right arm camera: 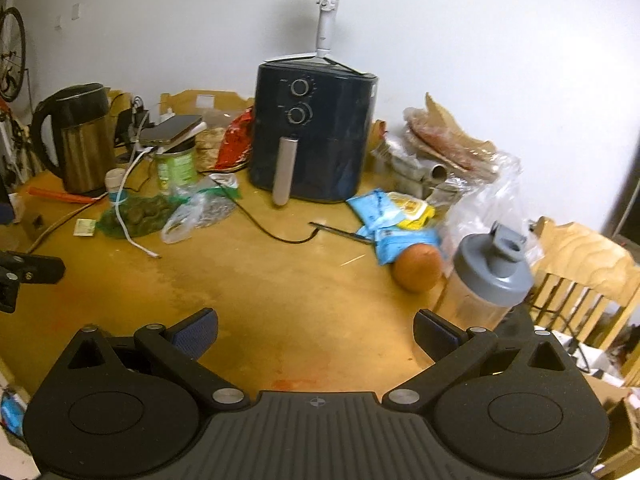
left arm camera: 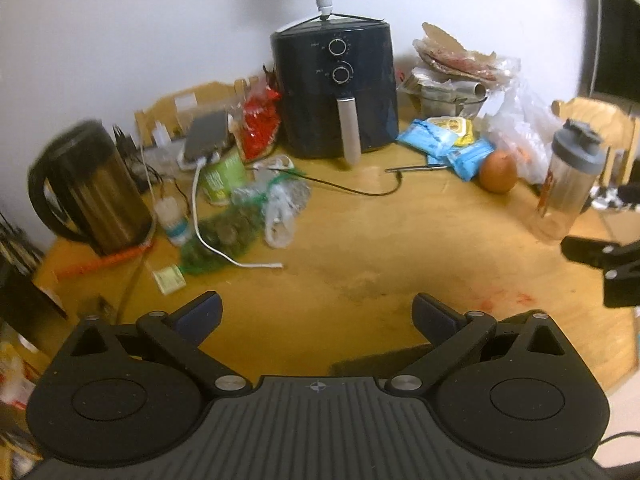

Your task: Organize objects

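Note:
A cluttered wooden table (left arm camera: 360, 240) holds a dark air fryer (left arm camera: 336, 88), a steel kettle (left arm camera: 92, 188), a clear shaker bottle with a grey lid (left arm camera: 568, 184), an orange fruit (left arm camera: 498, 172) and blue snack packets (left arm camera: 444, 140). My left gripper (left arm camera: 316, 316) is open and empty above the table's front. My right gripper (right arm camera: 316, 328) is open and empty, with the shaker bottle (right arm camera: 488, 280) just beyond its right finger and the orange fruit (right arm camera: 416, 268) next to it. The air fryer (right arm camera: 312, 136) and kettle (right arm camera: 80, 140) stand further back.
A white cable (left arm camera: 216, 240), a green net bag (left arm camera: 224, 236), a green can (left arm camera: 224, 176), a red packet (left arm camera: 260, 124) and a phone (left arm camera: 208, 136) lie left of the fryer. A black cable (right arm camera: 280, 232) crosses the middle. A wooden chair (right arm camera: 584, 276) stands right.

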